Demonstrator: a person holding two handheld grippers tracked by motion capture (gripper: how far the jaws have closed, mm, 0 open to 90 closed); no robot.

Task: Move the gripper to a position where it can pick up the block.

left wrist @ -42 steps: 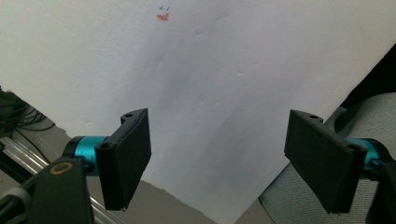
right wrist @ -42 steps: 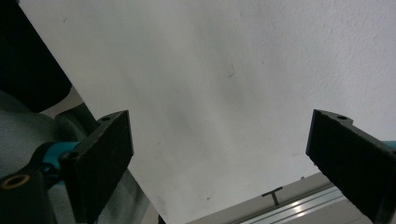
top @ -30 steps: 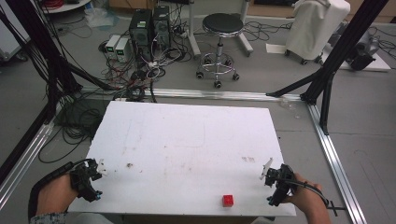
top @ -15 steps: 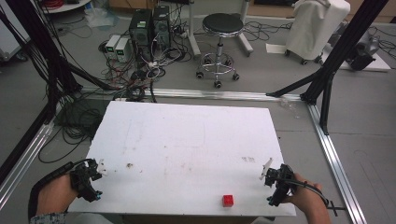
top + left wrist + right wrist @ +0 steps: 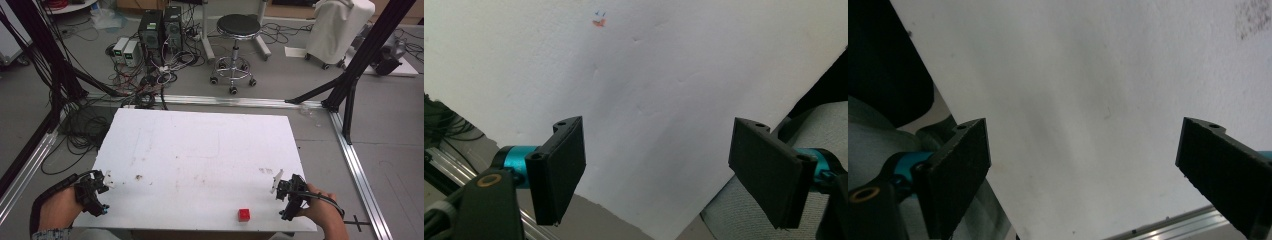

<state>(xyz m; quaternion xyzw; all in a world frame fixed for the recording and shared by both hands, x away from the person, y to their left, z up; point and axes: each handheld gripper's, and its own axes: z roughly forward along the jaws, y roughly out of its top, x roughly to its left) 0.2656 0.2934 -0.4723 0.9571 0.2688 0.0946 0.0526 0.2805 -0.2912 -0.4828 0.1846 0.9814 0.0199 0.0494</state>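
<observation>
A small red cube (image 5: 244, 215) lies on the white table (image 5: 200, 150) near its front edge, right of centre. My right gripper (image 5: 287, 192) rests at the front right corner, a short way right of the cube, and its jaws stand wide apart over bare tabletop (image 5: 1088, 100) with nothing between them. At the front left corner my left gripper (image 5: 95, 190) is open too, both black jaws spread over the white surface (image 5: 654, 100) and the table's edge.
An aluminium frame rail (image 5: 357, 170) runs along the table's right side and another (image 5: 25, 170) along the left. Beyond the far edge are a black stool (image 5: 235, 30), computer boxes (image 5: 160, 25) and tangled cables (image 5: 145, 85) on the floor.
</observation>
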